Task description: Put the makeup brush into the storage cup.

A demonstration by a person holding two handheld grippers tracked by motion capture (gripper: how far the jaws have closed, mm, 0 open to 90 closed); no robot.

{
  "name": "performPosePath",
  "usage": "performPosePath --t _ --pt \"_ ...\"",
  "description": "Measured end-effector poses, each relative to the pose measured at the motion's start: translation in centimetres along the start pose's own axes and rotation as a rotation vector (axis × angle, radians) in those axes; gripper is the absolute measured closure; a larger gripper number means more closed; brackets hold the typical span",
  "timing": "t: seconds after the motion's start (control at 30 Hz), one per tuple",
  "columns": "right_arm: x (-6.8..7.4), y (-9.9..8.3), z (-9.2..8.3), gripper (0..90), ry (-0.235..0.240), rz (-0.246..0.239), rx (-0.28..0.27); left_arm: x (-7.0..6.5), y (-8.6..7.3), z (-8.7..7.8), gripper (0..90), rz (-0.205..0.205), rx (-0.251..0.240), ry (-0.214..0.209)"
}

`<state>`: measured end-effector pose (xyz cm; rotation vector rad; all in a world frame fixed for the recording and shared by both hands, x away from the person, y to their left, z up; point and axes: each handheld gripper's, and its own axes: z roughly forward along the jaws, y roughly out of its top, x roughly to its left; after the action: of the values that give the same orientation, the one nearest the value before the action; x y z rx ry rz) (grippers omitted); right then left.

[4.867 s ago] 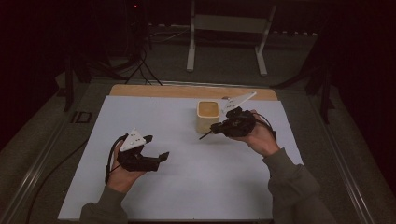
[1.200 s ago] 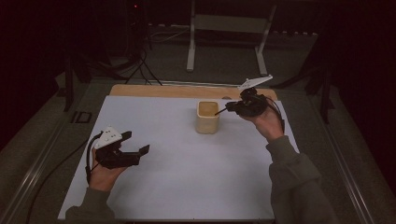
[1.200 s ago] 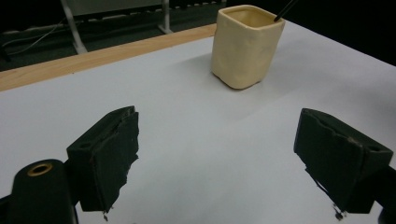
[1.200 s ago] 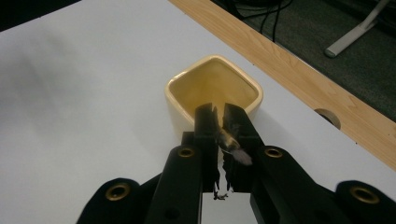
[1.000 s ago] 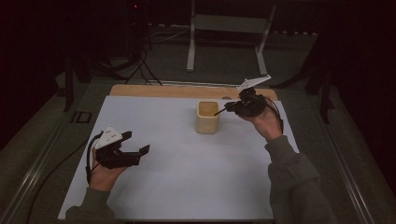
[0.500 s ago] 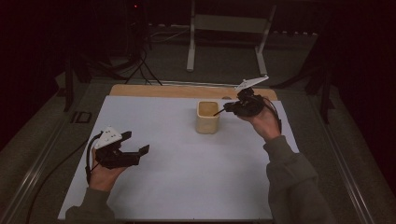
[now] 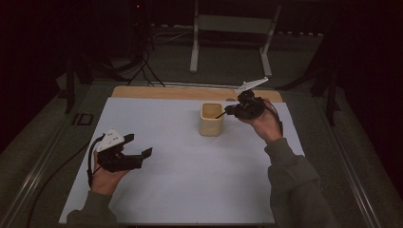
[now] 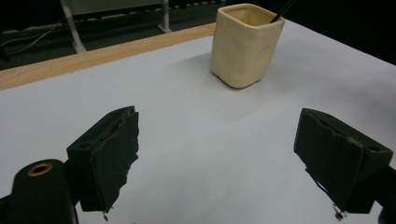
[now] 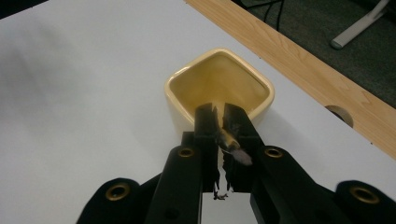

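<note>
while clamped in right hand-held gripper [image 9: 219, 125], pencil [image 9: 229, 138] above cup [image 9: 187, 95]

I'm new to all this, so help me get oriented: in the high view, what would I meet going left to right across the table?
Left hand-held gripper → cream cup → right hand-held gripper, holding a thin dark stick at the cup's rim.

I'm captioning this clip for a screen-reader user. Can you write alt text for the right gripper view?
The right tool, shut on a thin pencil-like stick, hovers over the rim of a cream square cup. The cup stands on a white table sheet, with a wooden table edge behind.
</note>
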<state>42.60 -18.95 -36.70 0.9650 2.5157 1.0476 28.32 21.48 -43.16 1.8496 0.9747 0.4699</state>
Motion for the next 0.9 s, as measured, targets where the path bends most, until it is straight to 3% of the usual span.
performPosePath --t 0.1,0.13,0.17,0.2,0.23,0.33,0.63,0.9 --pt "0.0 0.0 0.2 84.5 0.000 0.002 -0.002 0.0 0.0 0.0 14.8 -0.001 -0.001 0.000" --pt "0.0 0.0 0.2 77.8 0.013 0.002 -0.012 0.0 0.0 0.0 14.8 -0.001 -0.001 0.000" --pt "-0.1 0.0 0.2 63.3 0.052 -0.001 -0.032 0.0 0.0 0.0 14.9 -0.001 -0.002 -0.001" --pt "-0.1 0.0 0.2 42.4 0.084 0.009 -0.046 0.1 0.0 -0.1 14.8 0.000 -0.001 -0.001" --pt "0.0 0.0 0.2 32.0 0.055 0.020 -0.055 0.1 0.0 -0.1 14.8 -0.002 -0.002 0.000" --pt "0.2 0.0 -0.1 21.7 0.038 0.022 -0.073 0.1 0.0 -0.2 14.8 -0.001 -0.004 0.000" --pt "-0.2 -0.7 -0.6 15.0 0.015 0.027 -0.068 0.2 0.0 -0.2 14.8 -0.002 -0.005 0.001" --pt "-0.5 -1.9 -1.2 14.4 -0.003 0.029 -0.070 0.3 0.0 -0.4 14.8 -0.006 -0.009 0.009"
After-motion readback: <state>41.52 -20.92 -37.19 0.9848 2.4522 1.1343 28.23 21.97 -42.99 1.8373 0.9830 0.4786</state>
